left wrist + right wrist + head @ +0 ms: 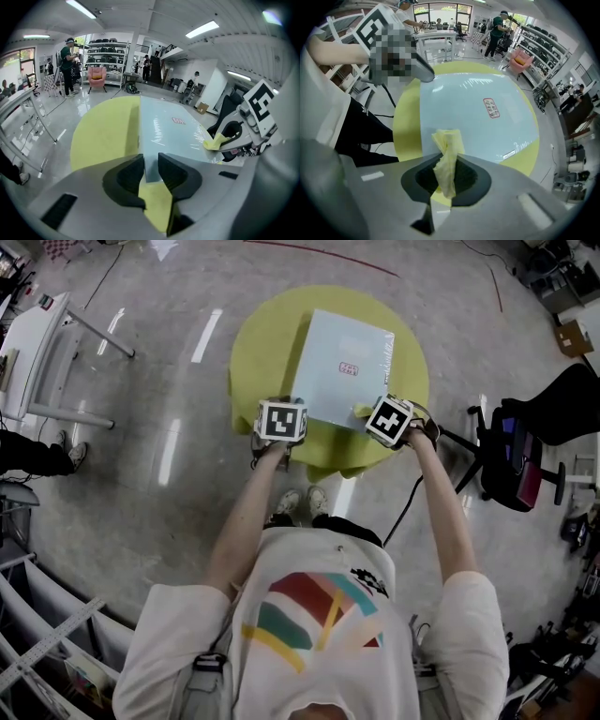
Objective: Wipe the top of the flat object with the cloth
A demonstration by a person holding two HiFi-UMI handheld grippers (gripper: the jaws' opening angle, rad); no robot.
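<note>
Well, the wiping looks like it is just about to start. The flat object (342, 362), a pale blue board with a small red label on top, lies on the round yellow table (255, 343). The left gripper (151, 169) sits at the near left corner of the board. Its jaws are pulled in narrow, and the blue edge fills the gap between them, so I think it is holding the board to stop it from sliding. The right gripper (449, 174) is at the near right corner. Its jaws are squeezed on the yellow cloth (448, 145), which sticks out in front in a thin, bunched twist. The tip of the cloth is right at the near edge of the board (I cannot tell if it is pressing down or only brushing it). Most of the blue top is bare and lies ahead of the cloth, so nearly all the wiping is left to do. Next, I think the right gripper needs to tip down so the cloth lies on the top, then slide it away across the board and back, row by row. The cloth is small and bunched, so it will likely take many passes. The left gripper should hold on tight while that happens.
</note>
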